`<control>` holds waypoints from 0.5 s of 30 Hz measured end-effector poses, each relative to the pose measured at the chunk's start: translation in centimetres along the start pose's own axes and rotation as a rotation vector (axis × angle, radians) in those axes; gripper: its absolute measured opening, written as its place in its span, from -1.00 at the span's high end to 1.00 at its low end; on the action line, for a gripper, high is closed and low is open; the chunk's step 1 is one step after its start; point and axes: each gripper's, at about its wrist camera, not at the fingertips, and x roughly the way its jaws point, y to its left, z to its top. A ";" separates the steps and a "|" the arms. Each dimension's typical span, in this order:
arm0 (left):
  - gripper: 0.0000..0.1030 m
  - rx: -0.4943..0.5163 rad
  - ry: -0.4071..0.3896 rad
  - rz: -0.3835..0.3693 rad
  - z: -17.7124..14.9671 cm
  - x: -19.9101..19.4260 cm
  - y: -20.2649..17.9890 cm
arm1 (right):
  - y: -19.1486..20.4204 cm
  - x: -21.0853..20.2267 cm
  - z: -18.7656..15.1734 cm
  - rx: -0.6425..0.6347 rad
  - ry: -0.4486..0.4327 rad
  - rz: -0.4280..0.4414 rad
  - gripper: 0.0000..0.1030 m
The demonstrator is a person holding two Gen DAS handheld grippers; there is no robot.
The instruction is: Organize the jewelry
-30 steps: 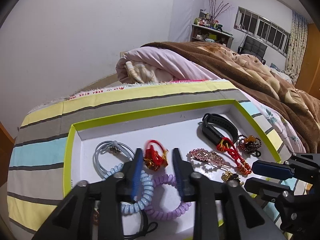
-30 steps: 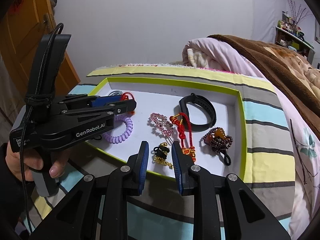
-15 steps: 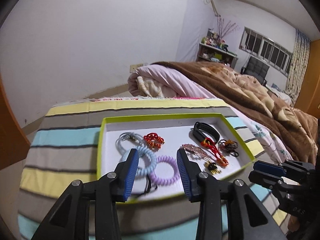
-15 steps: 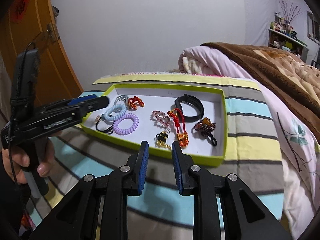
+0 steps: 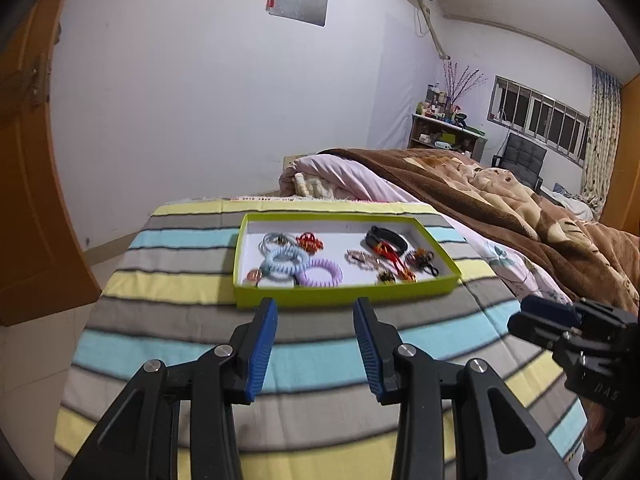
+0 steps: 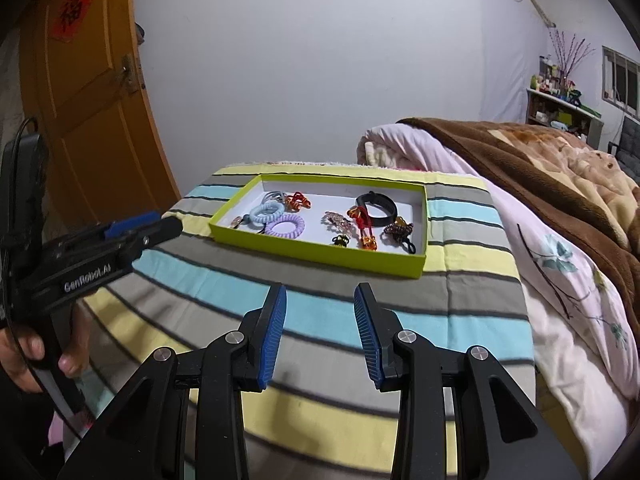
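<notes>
Well back, left gripper fingers apart and empty, right gripper fingers opening on nothing, tray trinkets blurred.

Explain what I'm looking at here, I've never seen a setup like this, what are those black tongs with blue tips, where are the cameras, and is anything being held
No robot here: a person holds a hand-operated gripper in each hand, and each gripper carries a wide-angle camera looking forward along its two fingers.

One picture comes from the left gripper, with the other gripper poking in at the right edge. The other picture comes from the right gripper, whose jaws are opening; there the left one appears at the side, gripped by a hand.

Both hang over a striped bedcover, short of a green tray. In the tray lie a lilac coil tie, a blue coil tie, a black band, a red tassel and other small pieces.

Nothing is held: both pairs of blue pads stand apart with only bedcover between them.
</notes>
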 end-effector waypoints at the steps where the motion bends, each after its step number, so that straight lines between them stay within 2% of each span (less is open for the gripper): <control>1: 0.24 -0.002 0.000 0.003 -0.4 -0.5 -0.2 | 0.2 -0.6 -0.5 -0.003 -0.007 -0.006 0.29; 15: 0.24 0.011 -0.027 0.080 -6.6 -6.1 -1.2 | 2.0 -4.3 -5.6 -0.008 -0.053 -0.062 0.29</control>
